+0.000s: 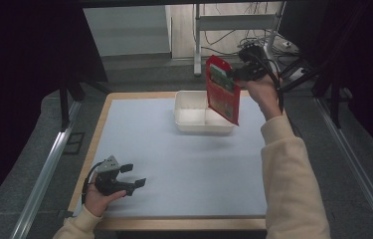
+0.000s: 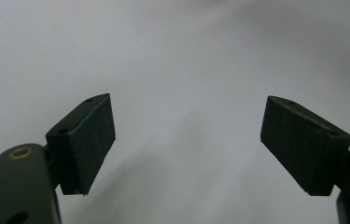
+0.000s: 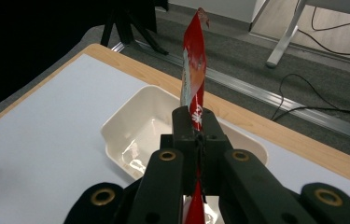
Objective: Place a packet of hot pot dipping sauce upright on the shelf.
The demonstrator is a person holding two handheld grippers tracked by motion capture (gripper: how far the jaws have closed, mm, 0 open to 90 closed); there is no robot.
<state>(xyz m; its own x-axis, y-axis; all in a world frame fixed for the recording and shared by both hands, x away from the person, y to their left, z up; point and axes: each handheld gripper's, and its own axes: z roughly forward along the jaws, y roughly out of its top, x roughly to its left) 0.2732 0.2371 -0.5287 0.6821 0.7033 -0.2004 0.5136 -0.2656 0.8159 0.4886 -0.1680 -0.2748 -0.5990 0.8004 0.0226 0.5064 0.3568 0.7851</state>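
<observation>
At the near left corner of the table [image 1: 184, 164], the left gripper [image 1: 133, 175] is held low in the person's left hand [image 1: 98, 196], just above the pale blue mat. Its jaws stand wide apart and hold nothing; in the left gripper view the two black pads [image 2: 91, 140] have only the plain mat surface between them.

Farther to the right, at the far middle of the table, sits a white tray [image 1: 190, 107] with two compartments (a low wall divides it). It rests flat on the mat.

Above the right part of the tray hangs a red packet [image 1: 222, 89], lifted clear of the table and tilted a little. The right gripper [image 1: 237, 73] pinches it at its upper right edge, with the jaws closed tight on it. In the right gripper view the packet [image 3: 194, 74] is seen edge-on, standing up from between the closed jaws, with the tray [image 3: 116, 126] below it. The right hand [image 1: 263, 92] is raised at the far right, in a cream sleeve [image 1: 293, 174].
</observation>
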